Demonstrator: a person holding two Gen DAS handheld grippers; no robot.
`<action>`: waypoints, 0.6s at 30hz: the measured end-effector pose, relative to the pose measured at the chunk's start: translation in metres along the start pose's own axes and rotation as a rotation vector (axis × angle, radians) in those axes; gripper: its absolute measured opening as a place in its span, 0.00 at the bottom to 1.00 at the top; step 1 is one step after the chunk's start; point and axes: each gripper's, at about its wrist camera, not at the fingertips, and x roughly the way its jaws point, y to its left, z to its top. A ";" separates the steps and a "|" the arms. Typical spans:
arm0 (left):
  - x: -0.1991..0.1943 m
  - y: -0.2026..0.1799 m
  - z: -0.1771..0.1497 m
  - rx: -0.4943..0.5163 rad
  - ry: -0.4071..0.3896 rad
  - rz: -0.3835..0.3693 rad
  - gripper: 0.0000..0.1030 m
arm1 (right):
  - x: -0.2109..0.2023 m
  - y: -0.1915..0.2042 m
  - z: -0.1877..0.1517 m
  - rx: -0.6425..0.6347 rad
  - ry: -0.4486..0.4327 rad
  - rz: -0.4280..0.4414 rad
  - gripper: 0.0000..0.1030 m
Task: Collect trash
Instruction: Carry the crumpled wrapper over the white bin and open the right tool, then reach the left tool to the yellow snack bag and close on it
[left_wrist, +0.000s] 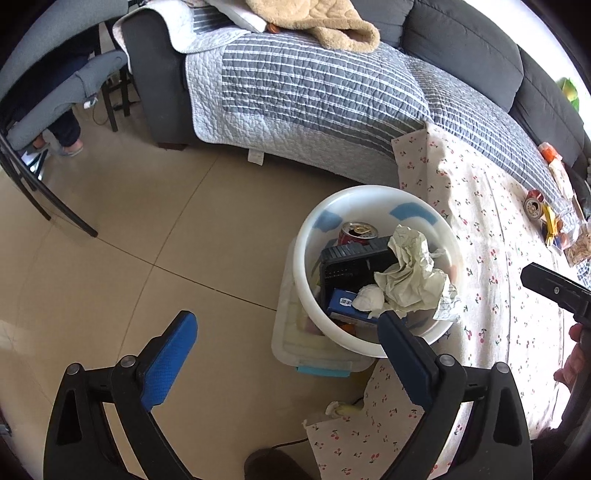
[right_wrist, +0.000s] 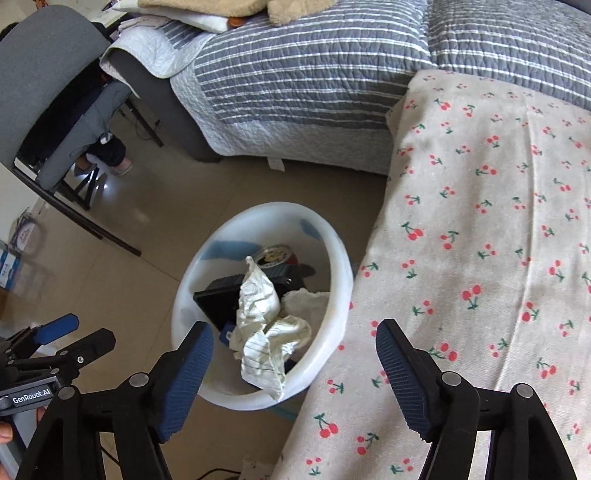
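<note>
Left gripper (left_wrist: 288, 325) hangs wide open, blue pads spread, nothing between them, over the tiled floor (left_wrist: 110, 258) at the near rim of the bin (left_wrist: 306, 295). Right gripper (right_wrist: 293, 336) is spread just as wide and empty, one finger over the bin's edge, the other over the cherry cloth (right_wrist: 480, 221).

Just past the fingers sits the white bin, standing on the floor tight against the hanging cloth, with a clear lidded box (left_wrist: 291, 343) under or just beside it; which, I cannot tell. Trash is in there: crumpled paper (left_wrist: 410, 273) on top, a white wad (left_wrist: 367, 297) beside it, a blue box (left_wrist: 343, 301) below, a black tray (left_wrist: 354, 262) behind, and a red can (left_wrist: 358, 232) at the far wall.

Off to the right on the cloth, well apart from the bin, more bits wait: a can on its side (left_wrist: 533, 206) and wrappers (left_wrist: 554, 225).

Farther back, the sofa (left_wrist: 461, 40) under a striped quilt (left_wrist: 314, 88), a tan blanket (left_wrist: 314, 22) on it. Far left, a grey chair (left_wrist: 51, 92).
</note>
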 end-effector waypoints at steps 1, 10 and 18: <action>-0.001 -0.004 0.000 0.010 -0.001 0.000 0.98 | -0.005 -0.005 -0.002 0.001 -0.002 -0.014 0.78; -0.005 -0.059 0.005 0.075 -0.006 -0.033 0.99 | -0.049 -0.060 -0.014 0.049 -0.025 -0.114 0.79; 0.010 -0.120 0.010 0.156 0.018 -0.045 1.00 | -0.074 -0.118 -0.035 0.155 -0.052 -0.148 0.83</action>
